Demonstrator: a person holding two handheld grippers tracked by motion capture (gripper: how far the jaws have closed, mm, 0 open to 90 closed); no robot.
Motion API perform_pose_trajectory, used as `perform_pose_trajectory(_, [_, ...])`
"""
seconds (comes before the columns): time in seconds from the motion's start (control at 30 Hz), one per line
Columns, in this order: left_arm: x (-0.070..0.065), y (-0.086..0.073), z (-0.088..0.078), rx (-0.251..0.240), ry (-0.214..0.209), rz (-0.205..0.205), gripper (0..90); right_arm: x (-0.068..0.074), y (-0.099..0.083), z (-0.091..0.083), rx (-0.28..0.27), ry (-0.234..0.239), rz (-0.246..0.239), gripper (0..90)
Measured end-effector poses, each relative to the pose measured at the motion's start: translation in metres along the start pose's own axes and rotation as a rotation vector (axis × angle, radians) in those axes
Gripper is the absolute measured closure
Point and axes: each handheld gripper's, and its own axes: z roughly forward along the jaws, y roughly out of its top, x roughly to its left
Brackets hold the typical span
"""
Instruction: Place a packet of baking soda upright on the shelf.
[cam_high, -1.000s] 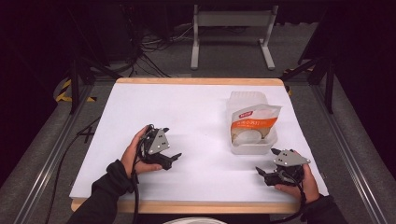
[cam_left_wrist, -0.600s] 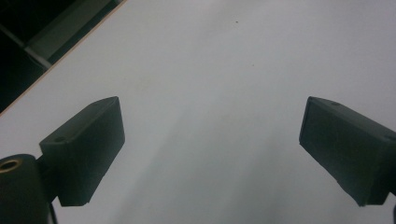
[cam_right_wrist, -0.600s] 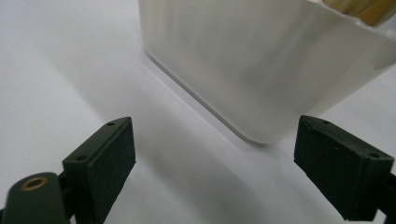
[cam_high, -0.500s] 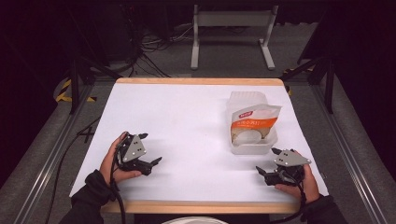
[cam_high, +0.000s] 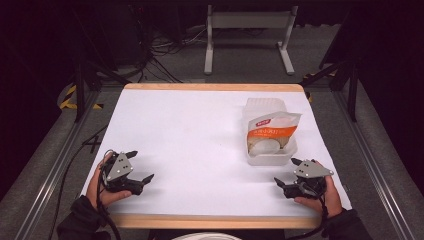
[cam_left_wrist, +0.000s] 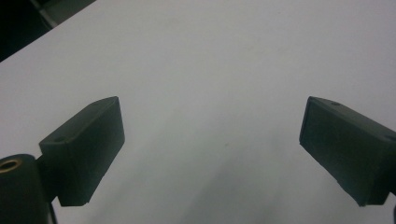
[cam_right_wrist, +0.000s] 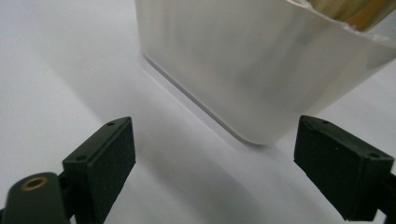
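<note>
A translucent white plastic box stands at the right of the white table. An orange and white bag lies in it. My right gripper rests open near the front right corner, just in front of the box, nothing between its jaws. In the right gripper view, the right gripper faces the box's near corner, with the orange bag peeking over the rim. My left gripper rests open at the front left, over bare table. The left gripper shows wide-apart jaws with only white table surface between them.
The table has a wooden edge at the front. Beyond its far side a metal stand and cables sit on the floor. Metal rails run along both sides. A white rounded object pokes in at the bottom.
The left hand and its gripper have moved left across the front of the table, farther from the box. The right gripper and the box have stayed put.
</note>
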Motion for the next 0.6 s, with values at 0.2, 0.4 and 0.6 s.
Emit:
perform_pose_trajectory(0.2, [0.004,-0.015,-0.011,-0.034,0.013,-0.076,7.6,-0.002,-0.001,0.0,0.001,0.001,0.006,13.3])
perform_pose_trajectory(0.4, [0.005,-0.023,-0.022,-0.072,0.024,-0.134,7.6,-0.003,-0.001,0.0,-0.005,-0.001,0.01,13.3])
perform_pose_trajectory(0.6, [0.006,-0.025,-0.023,-0.08,0.019,-0.154,7.4,-0.002,0.0,-0.003,-0.01,-0.001,-0.002,13.2])
